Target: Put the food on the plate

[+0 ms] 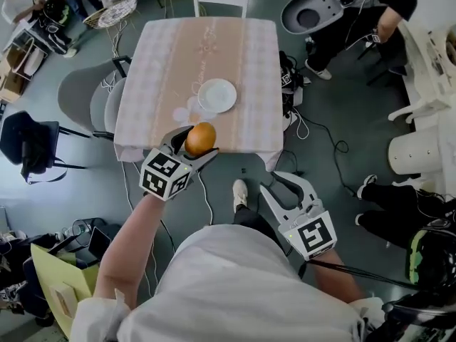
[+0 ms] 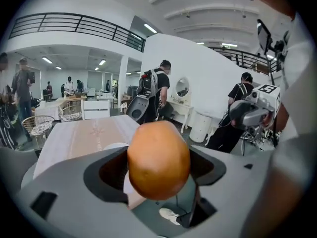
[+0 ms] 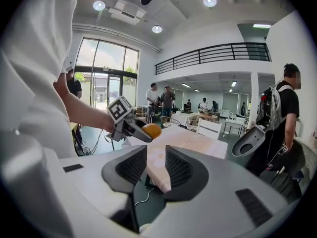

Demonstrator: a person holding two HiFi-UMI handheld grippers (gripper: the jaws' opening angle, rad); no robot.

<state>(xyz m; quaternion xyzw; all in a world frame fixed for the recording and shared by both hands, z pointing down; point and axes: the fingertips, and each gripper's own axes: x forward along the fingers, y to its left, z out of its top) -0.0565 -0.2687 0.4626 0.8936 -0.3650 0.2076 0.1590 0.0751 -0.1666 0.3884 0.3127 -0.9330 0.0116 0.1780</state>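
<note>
While left gripper (image 1: 199, 142) is pinching orange (image 2: 158, 160) between wide-set jaws over near edge of table (image 1: 157, 63), plate (image 1: 216, 95) is sitting empty further in. Right gripper (image 1: 279, 185) is hanging off table, jaws apart, gripping nothing. Risk: round fruit slipping from grip mid-carry, or rolling off plate if released from height.

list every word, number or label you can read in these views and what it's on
No readable text in any view.
Left marker cube: black-and-white square pattern only, no letters.
Right marker cube: same, pattern only.
Tablecloth: faint centre motif, too blurred to read.
</note>
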